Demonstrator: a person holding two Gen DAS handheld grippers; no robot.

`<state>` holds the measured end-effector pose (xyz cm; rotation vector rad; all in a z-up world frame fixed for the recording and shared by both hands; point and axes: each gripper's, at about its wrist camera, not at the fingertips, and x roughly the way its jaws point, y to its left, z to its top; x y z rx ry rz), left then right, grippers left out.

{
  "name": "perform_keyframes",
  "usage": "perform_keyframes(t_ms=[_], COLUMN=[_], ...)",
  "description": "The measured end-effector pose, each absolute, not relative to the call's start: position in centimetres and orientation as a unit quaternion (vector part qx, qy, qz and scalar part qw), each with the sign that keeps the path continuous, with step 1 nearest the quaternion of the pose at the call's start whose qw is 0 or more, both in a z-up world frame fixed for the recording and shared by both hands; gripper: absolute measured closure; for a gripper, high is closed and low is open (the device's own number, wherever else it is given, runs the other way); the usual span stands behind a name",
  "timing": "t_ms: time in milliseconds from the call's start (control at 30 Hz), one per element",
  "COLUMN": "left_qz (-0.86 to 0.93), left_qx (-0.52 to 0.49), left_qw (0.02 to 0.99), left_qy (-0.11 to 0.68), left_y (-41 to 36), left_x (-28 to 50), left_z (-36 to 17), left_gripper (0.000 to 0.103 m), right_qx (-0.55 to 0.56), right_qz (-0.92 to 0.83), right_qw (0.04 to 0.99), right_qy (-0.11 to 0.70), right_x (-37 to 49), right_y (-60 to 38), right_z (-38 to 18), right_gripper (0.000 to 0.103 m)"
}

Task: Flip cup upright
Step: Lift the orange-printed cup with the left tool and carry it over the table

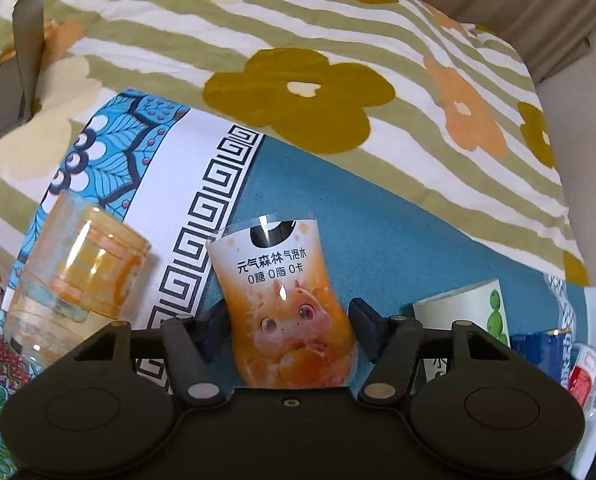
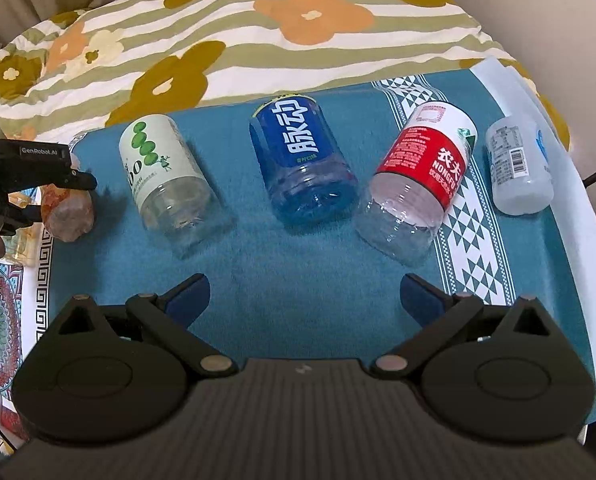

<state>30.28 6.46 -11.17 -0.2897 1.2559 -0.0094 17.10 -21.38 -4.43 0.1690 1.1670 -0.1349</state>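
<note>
Saw a big striped quilt (image 1: pixel 338 40) with mustard and orange flowers, spread under everything. On top of it, a teal mat (image 2: pixel 298 264) with patterned white borders, taking up most of the right wrist view.

Then the right gripper (image 2: pixel 306 292), hovering low over a bare patch of the mat, fingers (image 2: pixel 188 296) spread wide apart and touching nothing.

Left gripper (image 1: pixel 286 316) looked clamped on the orange-label cup (image 1: pixel 286 304), with dark fingers (image 1: pixel 212 328) pressed against both sides at the pinched waist. Held the cup off to the left end of the mat, printed label reading right way up in the left wrist view, clear rim toward the top of the frame. Couldn't tell from either view whether the cup was touching the mat or lifted off it.

Also spotted an amber see-through cup (image 1: pixel 78 268) just left of that one, standing near the mat's key-pattern border.

Lined up across the mat in the right wrist view, all lying tilted on their sides: a blue-label cup (image 2: pixel 302 160) in the middle, a red-label cup (image 2: pixel 418 176) to the right of it, a green-dotted white cup (image 2: pixel 162 168) to the left, and a small frosted cup (image 2: pixel 518 168) at the far right edge. None touching each other.
</note>
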Motion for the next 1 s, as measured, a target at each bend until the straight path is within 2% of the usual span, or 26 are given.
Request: perform_keyframes(t_ms=[500, 1000], left_qz=[-0.035, -0.106], left_qx=[-0.09, -0.012], left_qw=[0.823, 0.827], left_qy=[0.56, 0.551], left_y=[4.2, -3.2], left_x=[27.7, 16.2], left_z=[-7.8, -5.4], left_gripper=[0.037, 0.037], right_qx=[0.09, 0.097], right_qz=[-0.051, -0.031], right_qw=[0.846, 0.866], right_qy=[0.523, 0.489], right_x=[15.3, 7.9], right_y=[-22.3, -27.4], right_z=[-3.0, -1.6], right_gripper=[0.0, 0.0])
